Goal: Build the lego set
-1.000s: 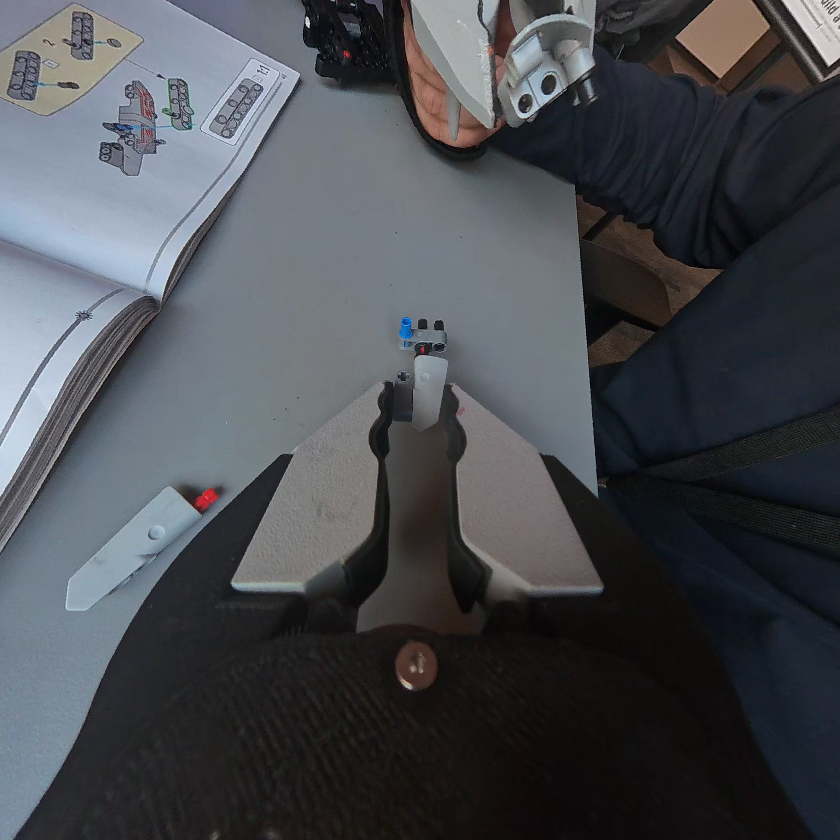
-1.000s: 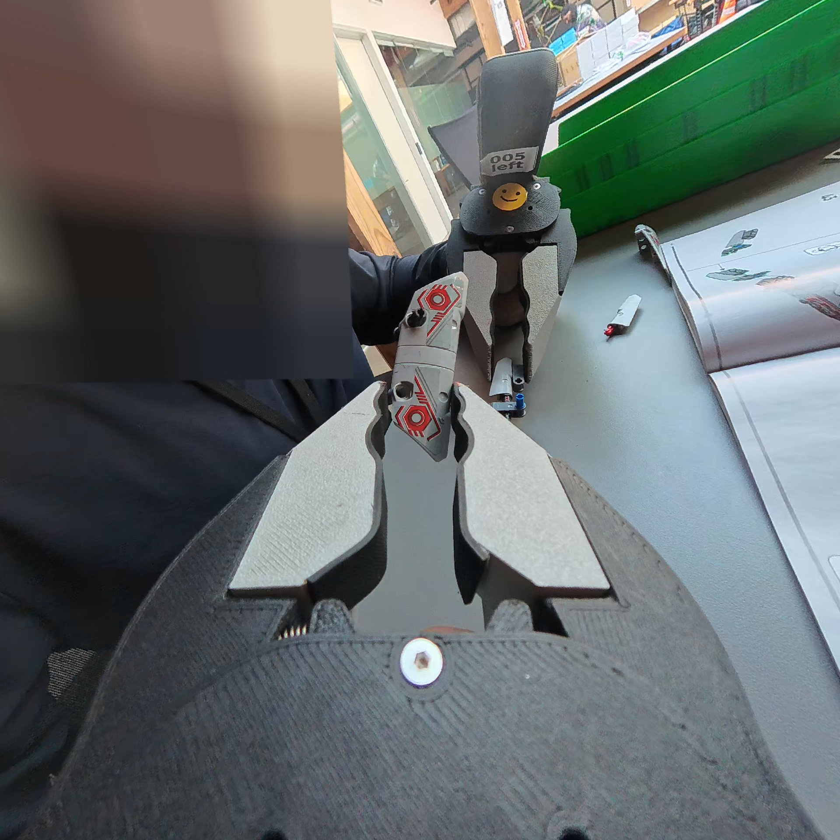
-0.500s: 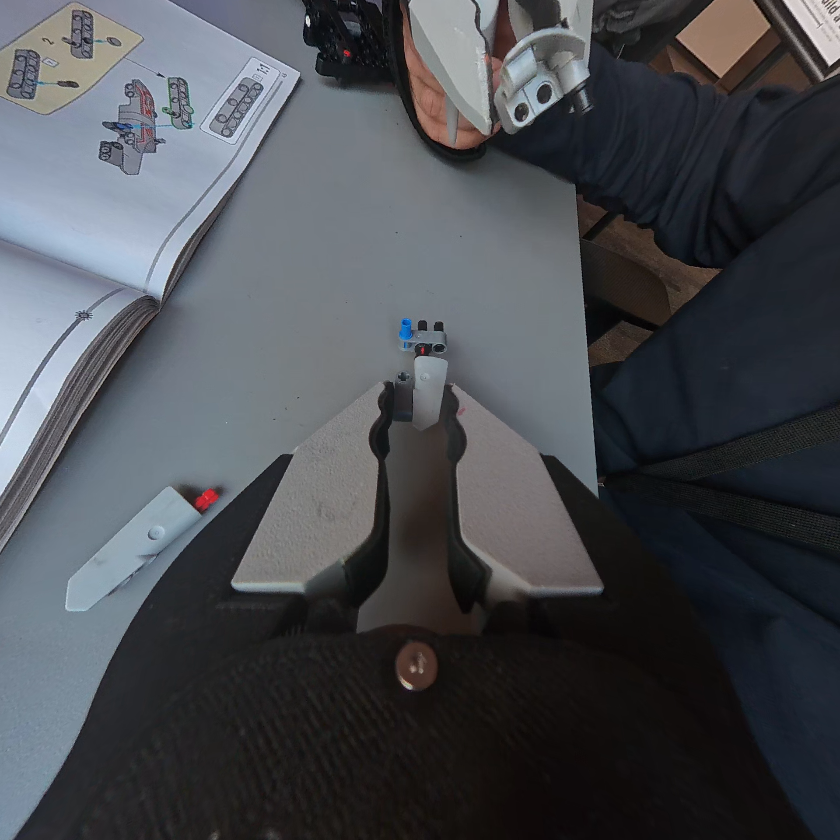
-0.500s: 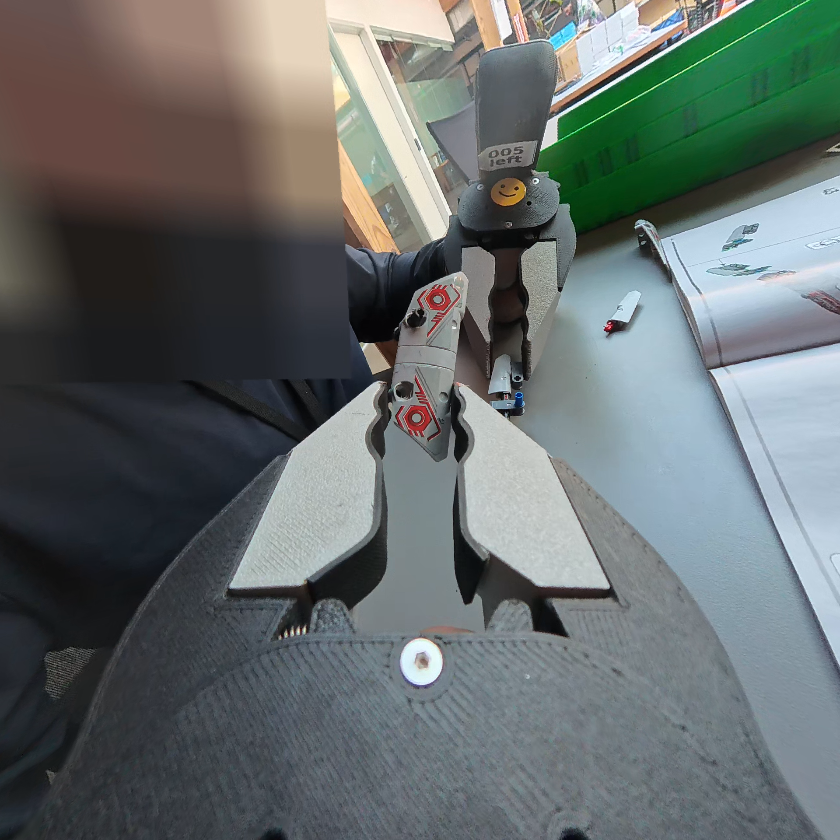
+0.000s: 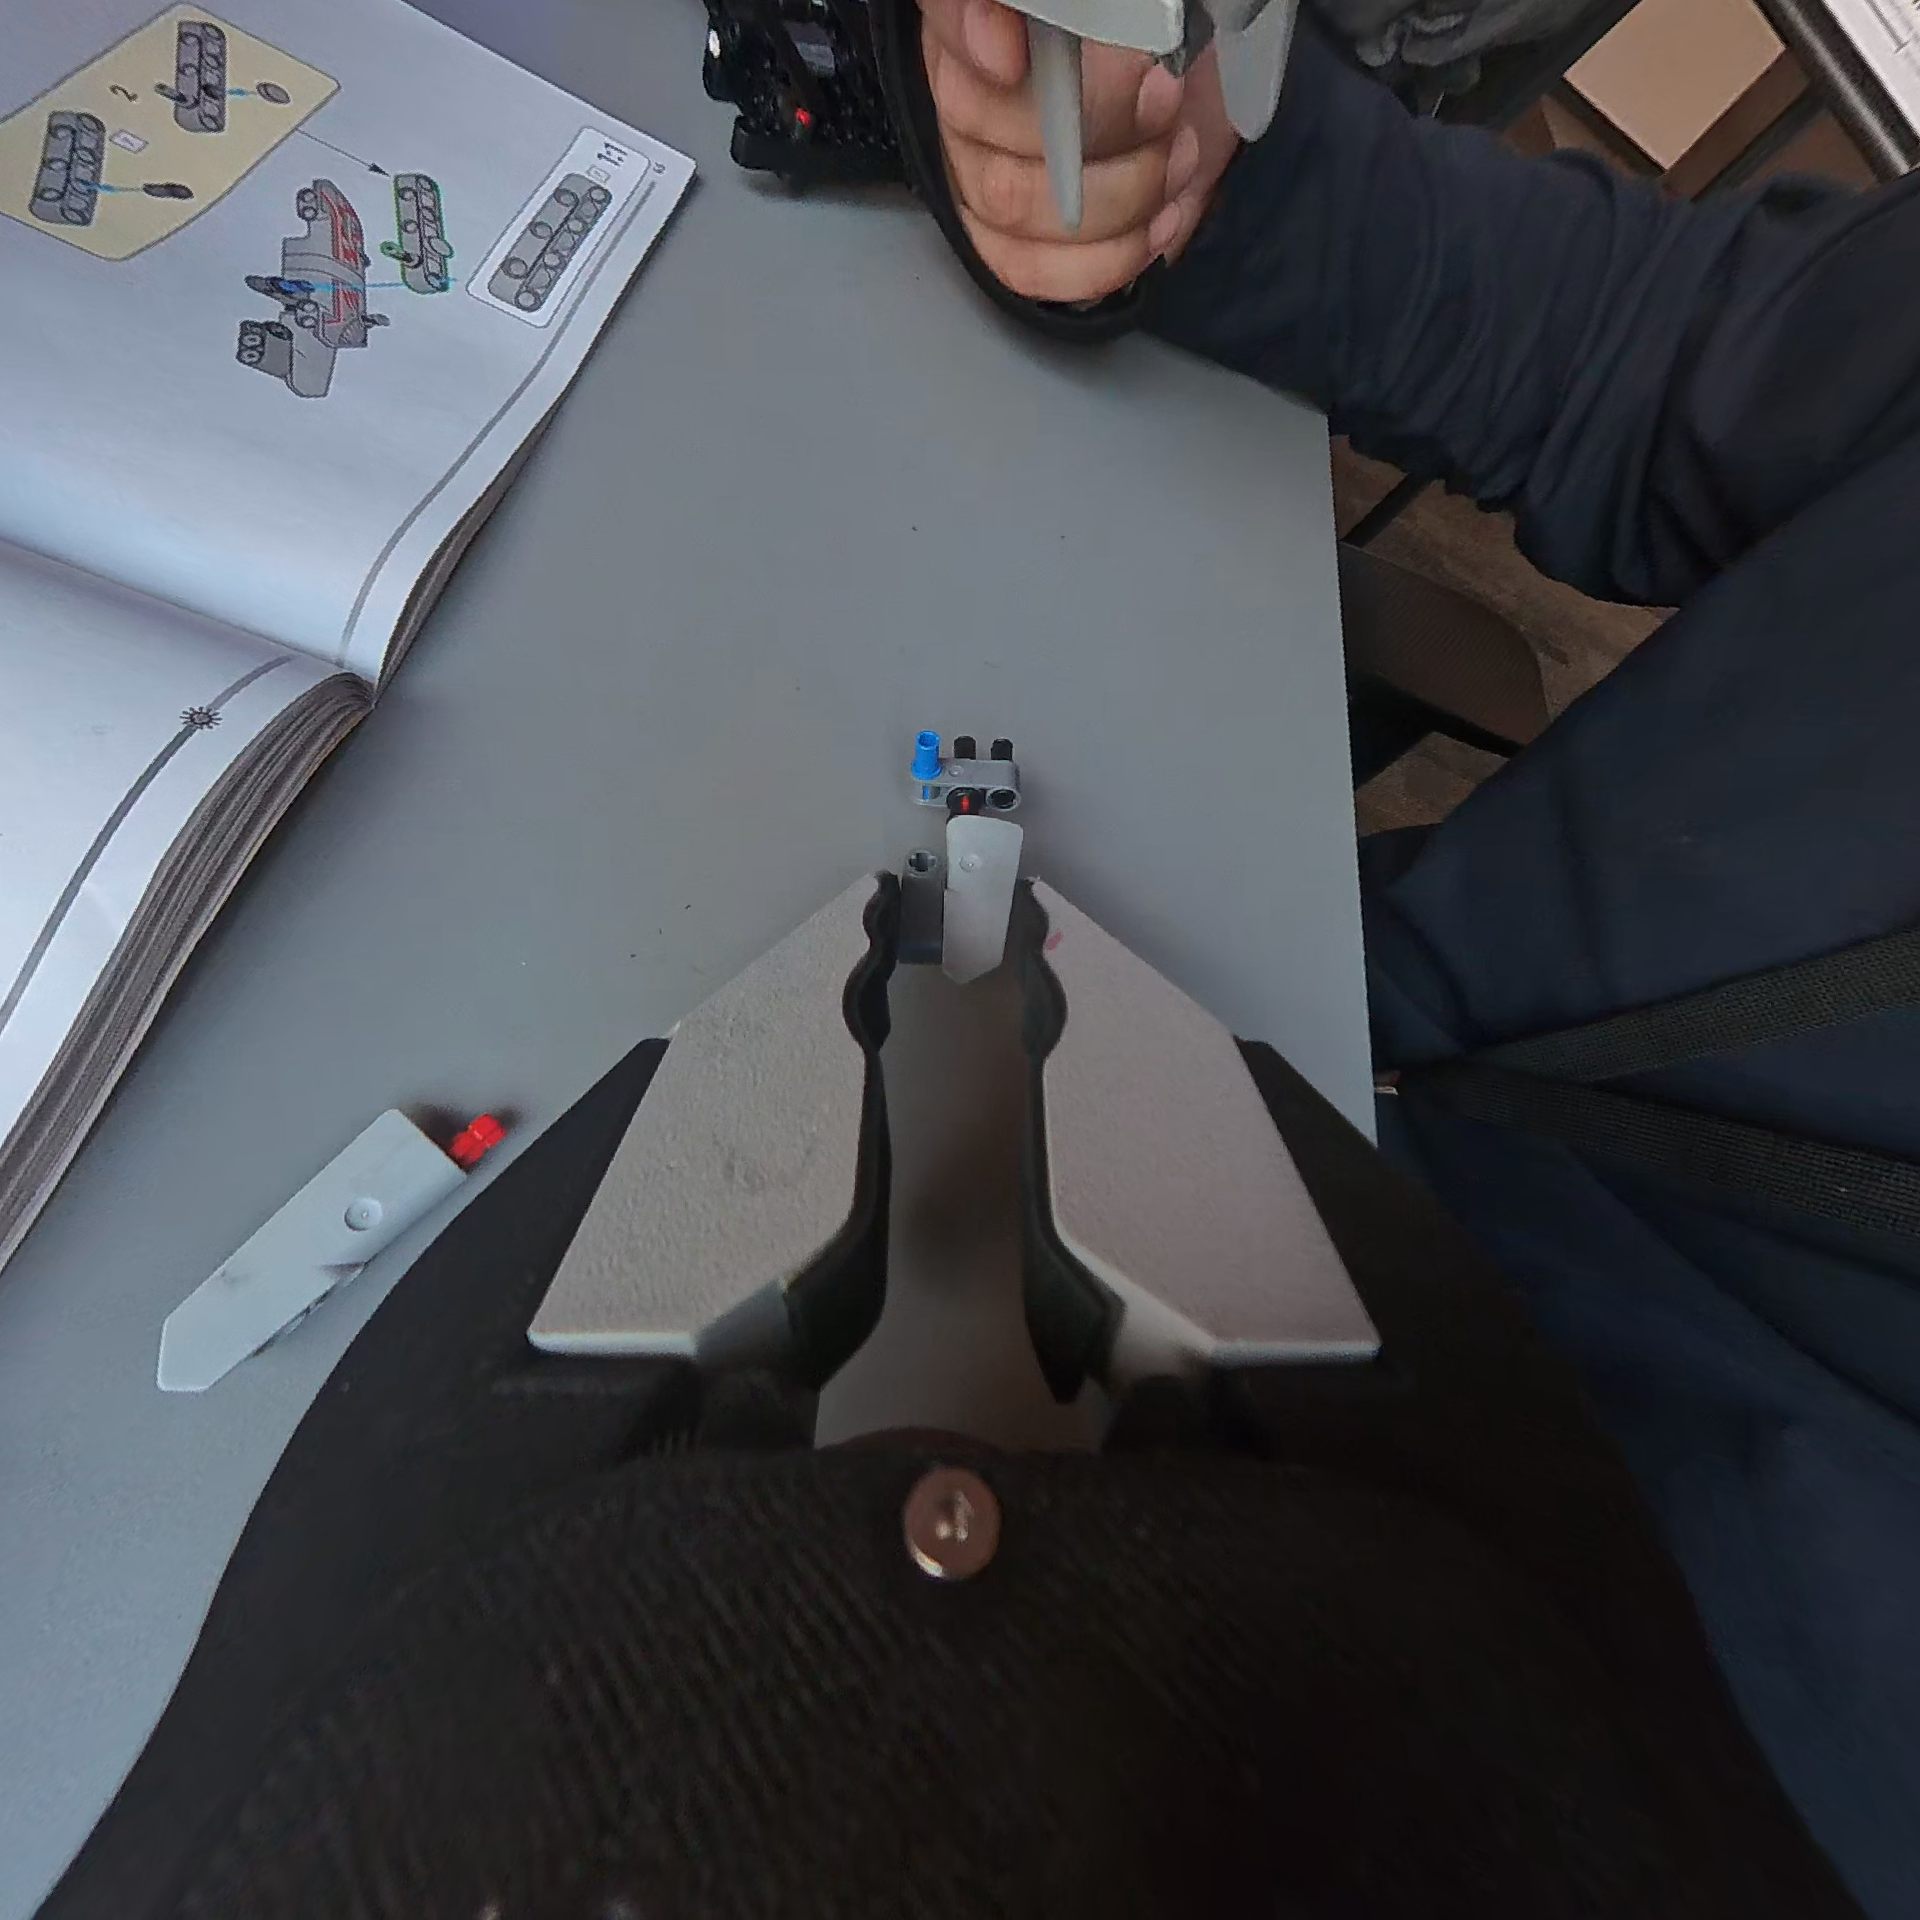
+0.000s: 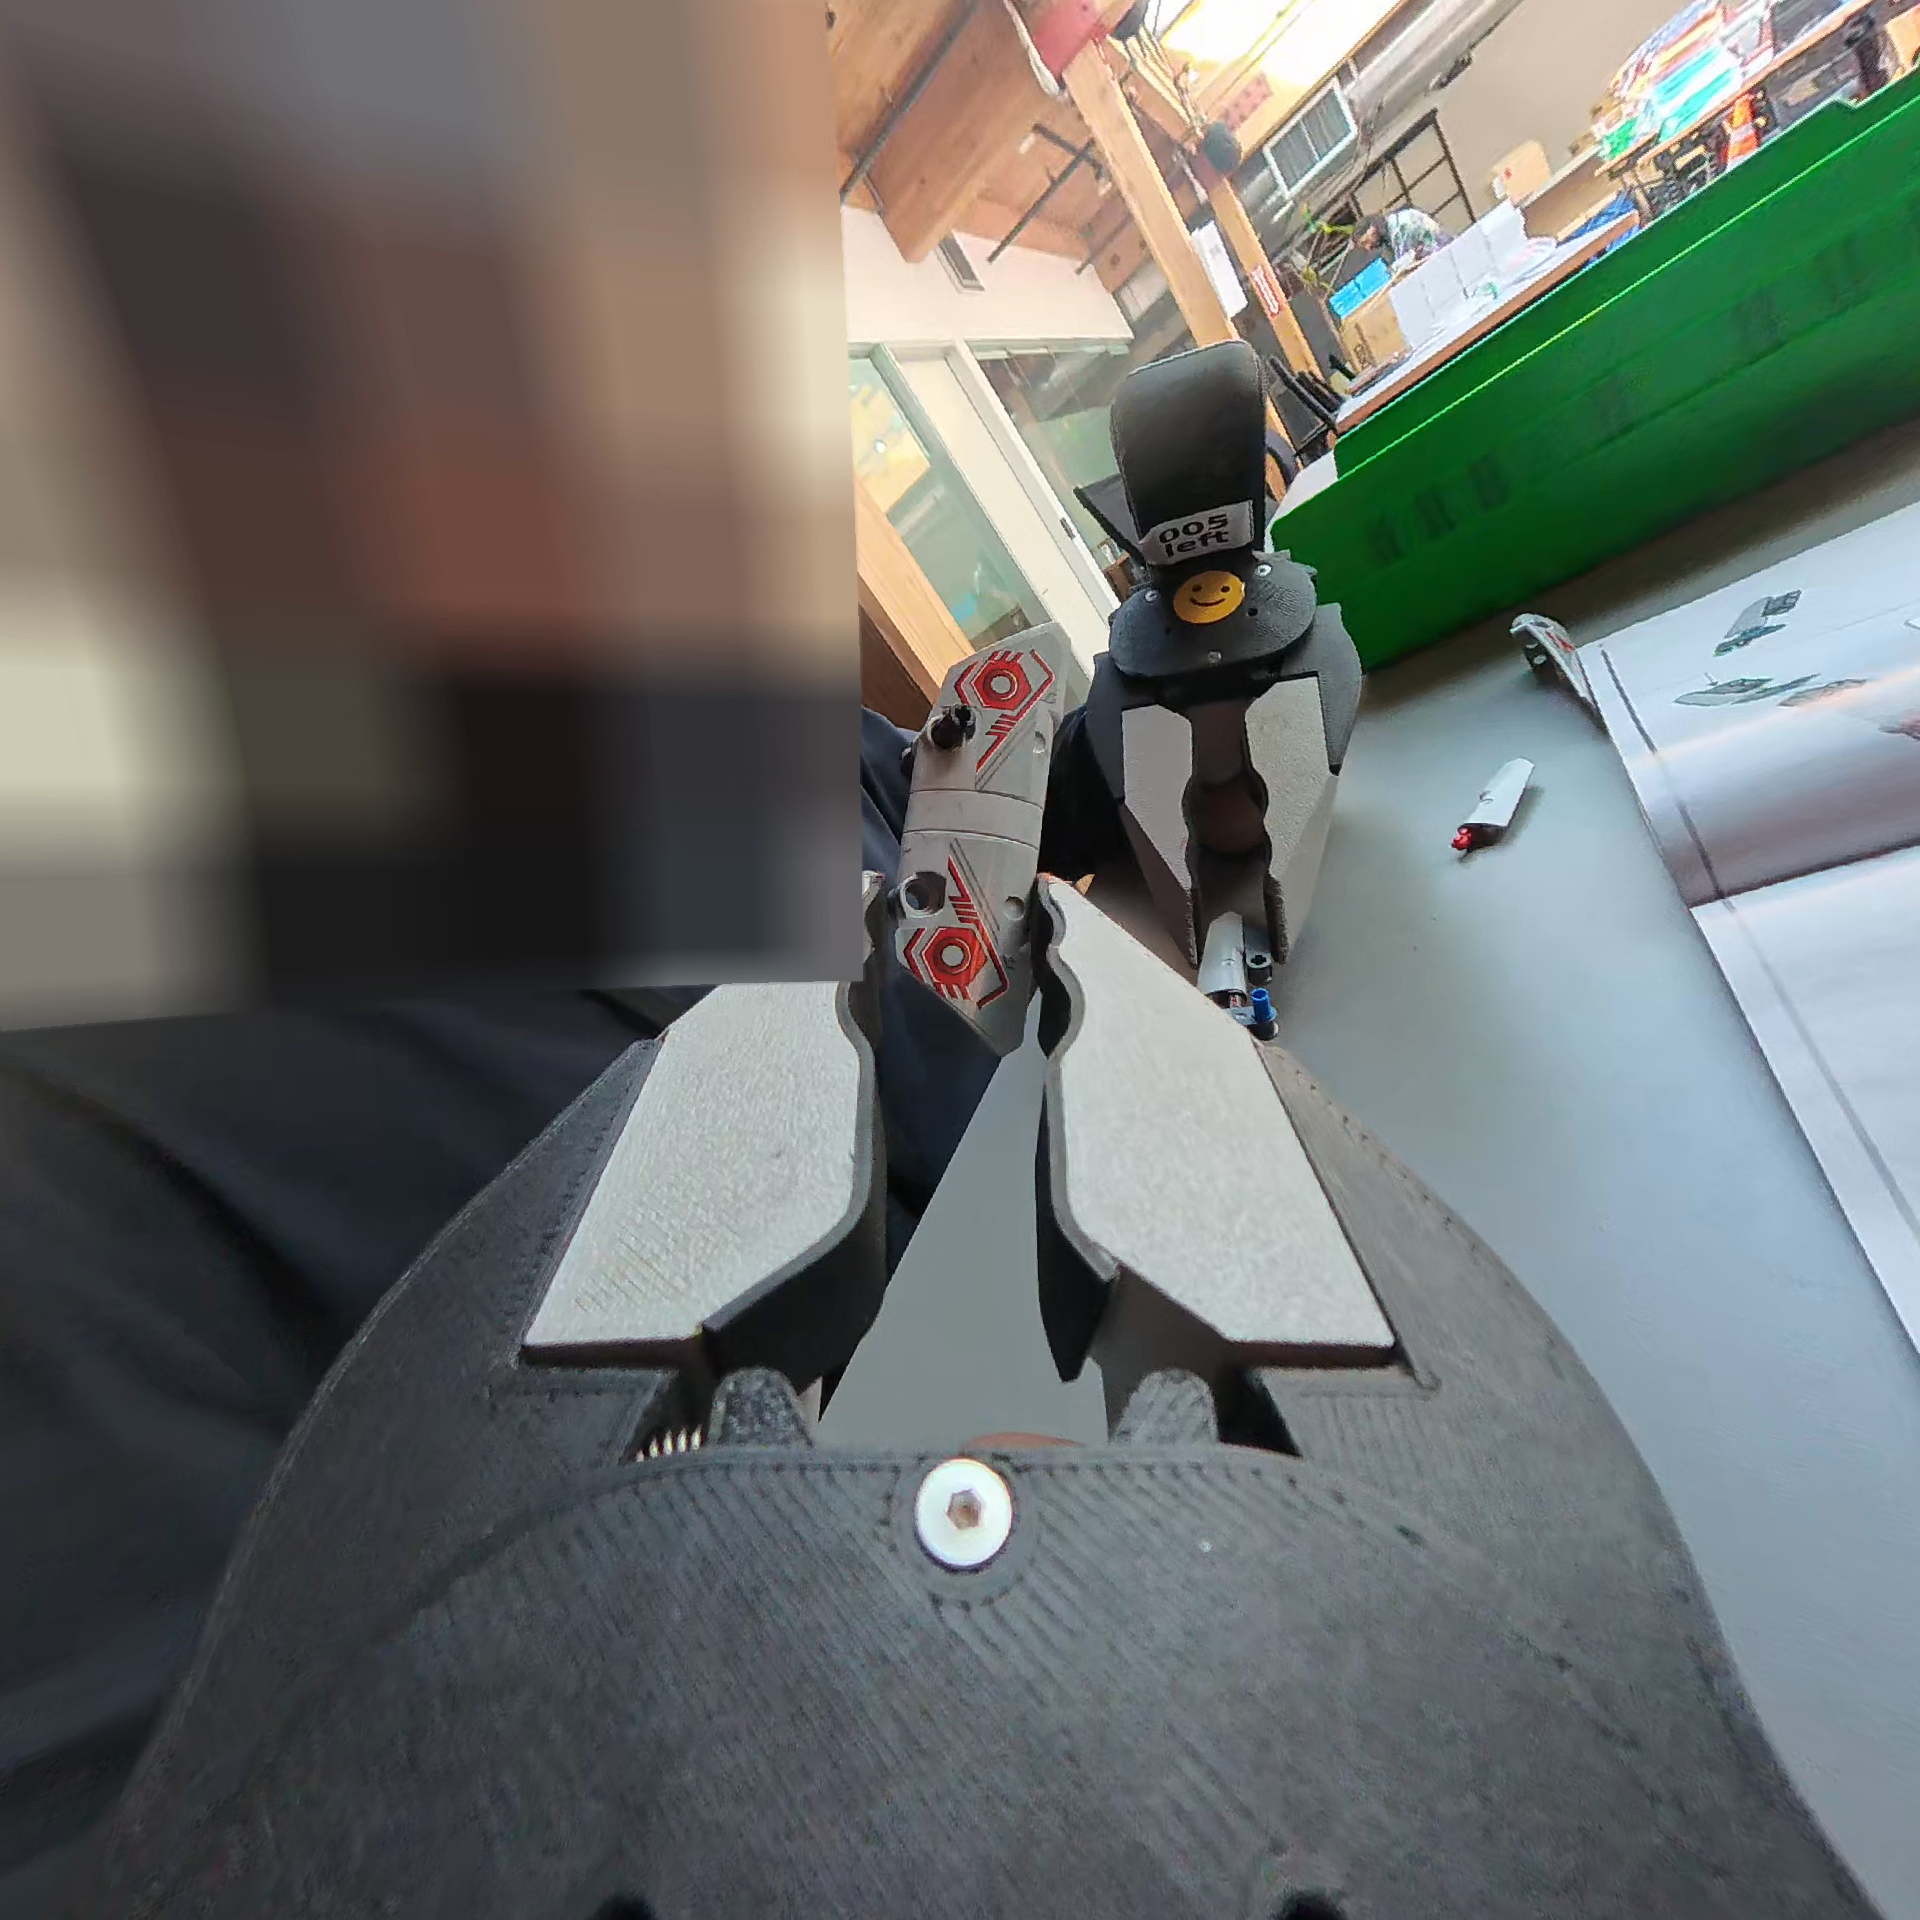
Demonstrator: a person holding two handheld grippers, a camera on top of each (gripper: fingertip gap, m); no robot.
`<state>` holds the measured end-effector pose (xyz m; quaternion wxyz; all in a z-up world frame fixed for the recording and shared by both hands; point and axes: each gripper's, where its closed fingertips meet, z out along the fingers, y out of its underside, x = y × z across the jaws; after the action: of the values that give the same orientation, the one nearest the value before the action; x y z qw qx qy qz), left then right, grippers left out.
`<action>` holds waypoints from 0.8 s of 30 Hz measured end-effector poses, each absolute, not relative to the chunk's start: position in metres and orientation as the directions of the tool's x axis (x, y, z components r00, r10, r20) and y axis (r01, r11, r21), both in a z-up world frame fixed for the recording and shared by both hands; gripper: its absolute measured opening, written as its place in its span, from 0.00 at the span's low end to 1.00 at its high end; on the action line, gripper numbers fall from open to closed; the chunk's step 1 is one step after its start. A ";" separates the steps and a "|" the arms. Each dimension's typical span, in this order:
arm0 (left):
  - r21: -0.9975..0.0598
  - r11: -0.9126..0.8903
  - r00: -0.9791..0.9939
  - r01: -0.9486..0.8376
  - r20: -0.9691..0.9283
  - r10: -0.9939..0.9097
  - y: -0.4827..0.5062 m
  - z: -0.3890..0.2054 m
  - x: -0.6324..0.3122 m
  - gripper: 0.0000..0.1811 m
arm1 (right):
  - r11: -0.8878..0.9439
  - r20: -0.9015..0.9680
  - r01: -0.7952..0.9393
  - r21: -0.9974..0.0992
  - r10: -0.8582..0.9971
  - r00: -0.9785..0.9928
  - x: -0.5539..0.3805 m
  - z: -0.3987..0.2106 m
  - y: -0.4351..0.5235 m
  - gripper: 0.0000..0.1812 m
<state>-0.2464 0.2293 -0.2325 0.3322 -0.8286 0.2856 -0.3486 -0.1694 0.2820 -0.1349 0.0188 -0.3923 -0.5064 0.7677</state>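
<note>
My left gripper (image 5: 954, 920) is shut on a small grey panel piece (image 5: 977, 894) with a dark connector. At the piece's tip is a short grey beam (image 5: 964, 779) with a blue pin and black pins, low over the grey table (image 5: 831, 520). My right gripper (image 6: 961, 914) is shut on a long grey panel assembly with red hexagon markings (image 6: 977, 810), held in the air off the table's edge. The left gripper (image 6: 1231, 935) shows beyond it, pointing down at the table. In the left wrist view the red-marked assembly (image 5: 1060, 125) shows edge-on in front of a hand.
An open instruction booklet (image 5: 260, 364) lies on the left; it also shows in the right wrist view (image 6: 1829, 790). A loose grey panel with a red pin (image 5: 312, 1247) lies near it. A black brick assembly (image 5: 800, 94) sits at the far end. The table's edge (image 5: 1345, 727) is close on the right. The grippers' ends are close to 15 cm from one another.
My right gripper has lifted and tilted up with the red-marked assembly, which has slid toward the top of the left wrist view. My left gripper and its piece have not moved.
</note>
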 end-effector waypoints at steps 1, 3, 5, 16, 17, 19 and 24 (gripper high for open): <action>-0.750 -0.614 0.594 -0.244 0.385 -0.707 0.229 -0.233 -0.246 0.10 | -0.489 -0.584 0.368 -0.791 0.423 -0.693 -0.169 -0.135 0.282 0.13; -0.752 -0.610 0.594 -0.249 0.379 -0.710 0.229 -0.233 -0.246 0.10 | -0.494 -0.586 0.368 -0.788 0.415 -0.696 -0.169 -0.133 0.282 0.13; -0.752 -0.609 0.593 -0.252 0.377 -0.711 0.228 -0.233 -0.246 0.10 | -0.504 -0.587 0.365 -0.783 0.403 -0.702 -0.168 -0.131 0.283 0.13; -0.751 -0.612 0.593 -0.248 0.382 -0.709 0.229 -0.232 -0.245 0.10 | -0.493 -0.588 0.375 -0.785 0.403 -0.701 -0.168 -0.134 0.281 0.13; -0.751 -0.612 0.593 -0.248 0.382 -0.709 0.229 -0.233 -0.245 0.10 | -0.491 -0.587 0.375 -0.786 0.404 -0.701 -0.168 -0.134 0.281 0.13; -0.751 -0.612 0.593 -0.249 0.381 -0.709 0.229 -0.233 -0.245 0.10 | -0.487 -0.587 0.377 -0.788 0.408 -0.700 -0.168 -0.135 0.280 0.13; -0.755 -0.607 0.592 -0.249 0.377 -0.712 0.228 -0.232 -0.245 0.10 | -0.480 -0.586 0.380 -0.791 0.412 -0.698 -0.169 -0.136 0.279 0.13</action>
<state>-0.2449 0.2282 -0.2319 0.3347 -0.8271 0.2905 -0.3458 -0.1687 0.2790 -0.1363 0.0104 -0.3886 -0.5100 0.7673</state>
